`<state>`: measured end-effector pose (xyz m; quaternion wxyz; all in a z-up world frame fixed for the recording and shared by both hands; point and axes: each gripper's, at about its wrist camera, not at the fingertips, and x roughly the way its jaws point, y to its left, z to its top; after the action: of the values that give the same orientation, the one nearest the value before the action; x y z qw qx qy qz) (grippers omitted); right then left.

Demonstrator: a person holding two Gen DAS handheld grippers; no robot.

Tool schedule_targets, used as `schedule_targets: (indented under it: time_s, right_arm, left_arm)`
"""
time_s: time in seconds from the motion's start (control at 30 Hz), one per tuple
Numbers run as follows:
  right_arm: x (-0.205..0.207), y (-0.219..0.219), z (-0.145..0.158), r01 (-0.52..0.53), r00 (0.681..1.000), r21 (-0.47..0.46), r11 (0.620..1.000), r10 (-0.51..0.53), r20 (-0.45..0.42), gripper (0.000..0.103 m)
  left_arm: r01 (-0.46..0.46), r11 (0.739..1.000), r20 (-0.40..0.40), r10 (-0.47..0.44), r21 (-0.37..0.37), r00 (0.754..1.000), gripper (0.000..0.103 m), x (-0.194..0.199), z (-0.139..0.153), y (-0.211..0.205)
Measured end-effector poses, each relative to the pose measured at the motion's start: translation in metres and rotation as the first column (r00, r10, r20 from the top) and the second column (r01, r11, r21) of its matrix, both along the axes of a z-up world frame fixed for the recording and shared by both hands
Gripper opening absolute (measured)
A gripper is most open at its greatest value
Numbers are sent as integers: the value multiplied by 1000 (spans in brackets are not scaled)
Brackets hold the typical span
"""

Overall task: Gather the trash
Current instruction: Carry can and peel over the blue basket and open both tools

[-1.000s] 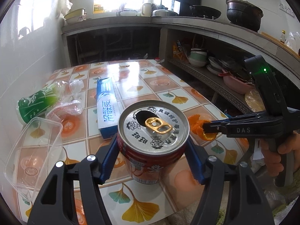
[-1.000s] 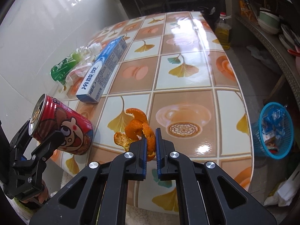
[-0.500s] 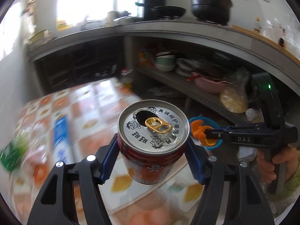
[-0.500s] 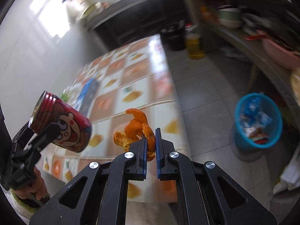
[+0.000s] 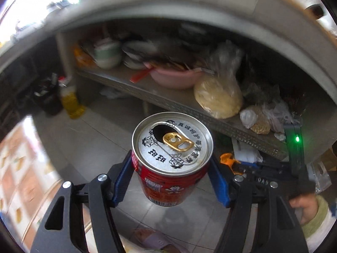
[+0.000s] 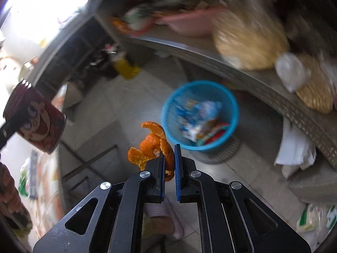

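Both hands have swung off the bench: right tongs (image 6: 168,164) pinch the orange peel (image 6: 154,147) just short of the blue bin (image 6: 231,113); left tongs (image 5: 171,179) clamp the upright can (image 5: 171,162), farther away.

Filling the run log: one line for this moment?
left gripper: shut on red can | right gripper: shut on orange peel | blue bin: ahead, on floor

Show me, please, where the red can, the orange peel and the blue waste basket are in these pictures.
red can (image 5: 171,145): left wrist view, on its silver lid.
orange peel (image 6: 150,144): right wrist view, on its rounded middle.
blue waste basket (image 6: 232,103): right wrist view, on its right rim.
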<state>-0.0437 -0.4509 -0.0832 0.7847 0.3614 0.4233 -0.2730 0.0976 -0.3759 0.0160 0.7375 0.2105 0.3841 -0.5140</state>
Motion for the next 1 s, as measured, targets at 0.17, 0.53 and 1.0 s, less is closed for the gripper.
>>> schedule_targets:
  time_s: [0.17,0.53,1.0]
  right_arm:
    - [8,-31,-40,58,997,28,998,-56,-55,6]
    - [61,-74,-115,81,989,27,996,-77,-129,46]
    - [11,-24,-83,86,987,-72,994,-95,-130,46]
  left_arm:
    - [20,997,-42,-17,73,999,65,23,-48,-73]
    - [-62,981,-46,72,181,996,91,54,-119,-151]
    - [-52,999,-14,51,-10,999,93,37,-7,-45]
